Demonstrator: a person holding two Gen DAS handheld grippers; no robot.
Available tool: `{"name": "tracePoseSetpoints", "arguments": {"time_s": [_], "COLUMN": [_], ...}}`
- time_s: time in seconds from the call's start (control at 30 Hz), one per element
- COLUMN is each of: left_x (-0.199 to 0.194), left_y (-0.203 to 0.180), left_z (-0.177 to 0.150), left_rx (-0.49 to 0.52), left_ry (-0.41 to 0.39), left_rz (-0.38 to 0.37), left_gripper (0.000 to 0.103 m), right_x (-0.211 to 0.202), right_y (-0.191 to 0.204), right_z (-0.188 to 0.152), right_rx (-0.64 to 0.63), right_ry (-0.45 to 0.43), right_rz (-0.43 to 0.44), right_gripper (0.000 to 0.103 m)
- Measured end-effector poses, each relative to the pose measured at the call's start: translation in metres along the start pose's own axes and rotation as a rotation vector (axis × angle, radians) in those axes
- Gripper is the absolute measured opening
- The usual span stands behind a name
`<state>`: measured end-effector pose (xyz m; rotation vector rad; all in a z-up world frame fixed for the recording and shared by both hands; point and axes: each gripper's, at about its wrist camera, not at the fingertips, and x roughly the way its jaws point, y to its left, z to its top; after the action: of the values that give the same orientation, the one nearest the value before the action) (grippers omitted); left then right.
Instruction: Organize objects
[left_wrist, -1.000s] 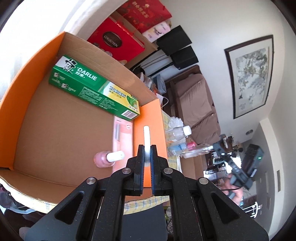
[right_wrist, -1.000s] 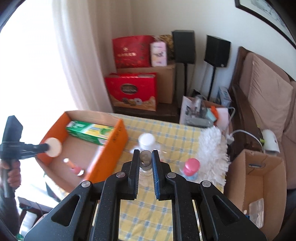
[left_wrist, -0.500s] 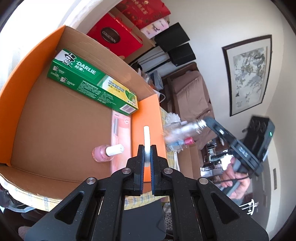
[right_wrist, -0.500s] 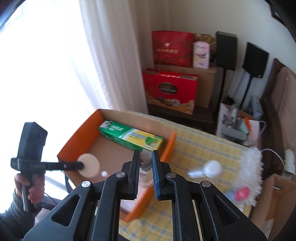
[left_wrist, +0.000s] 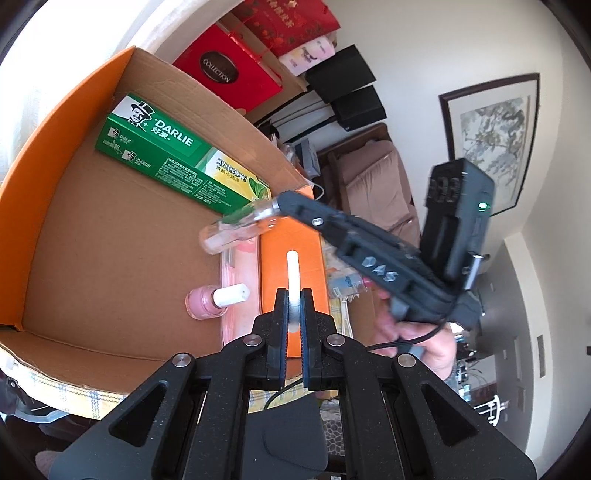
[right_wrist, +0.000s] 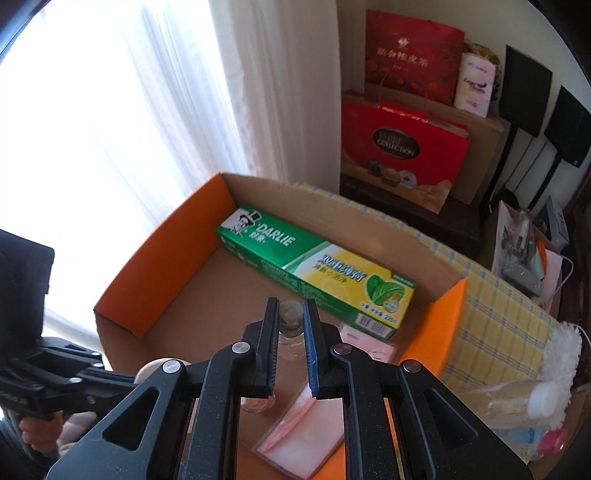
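One clear bottle (left_wrist: 236, 229), base toward toothpaste carton (left_wrist: 177, 155).

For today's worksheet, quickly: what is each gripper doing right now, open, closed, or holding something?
Left gripper: closed on a flat white round piece.
Right gripper: closed on a small clear bottle, over the cardboard box.

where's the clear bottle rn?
The clear bottle is clamped by its neck in the right tongs, over the cardboard box, between the green Darlie toothpaste carton and the pink nail polish bottle.
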<state>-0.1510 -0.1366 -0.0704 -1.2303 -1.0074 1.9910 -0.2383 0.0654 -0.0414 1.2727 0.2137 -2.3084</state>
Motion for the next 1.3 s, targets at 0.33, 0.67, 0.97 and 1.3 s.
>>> {"name": "tracePoseSetpoints", "arguments": {"time_s": [0.33, 0.67, 0.97, 1.3], "left_x": [0.007, 0.032, 0.084, 0.110], "left_y": [0.001, -0.024, -0.041, -0.054], "left_z": [-0.006, -0.013, -0.021, -0.024], "left_rx": [-0.003, 0.056, 0.117, 0.216], "left_ry": [0.023, 0.073, 0.137, 0.175], "left_rz": [-0.019, 0.004, 0.095, 0.261], "left_gripper": [0.005, 0.004, 0.004, 0.035], "right_x": [0.014, -0.046, -0.109, -0.154], "right_y": [0.003, -0.020, -0.055, -0.083], "right_z": [-0.008, -0.014, -0.058, -0.105], "right_rx": [-0.017, 0.058, 0.130, 0.192], "right_ry": [0.055, -0.069, -0.149, -0.195], "right_rz": [-0.024, -0.025, -0.084, -0.148], "right_gripper": [0.012, 0.045, 0.049, 0.050]}}
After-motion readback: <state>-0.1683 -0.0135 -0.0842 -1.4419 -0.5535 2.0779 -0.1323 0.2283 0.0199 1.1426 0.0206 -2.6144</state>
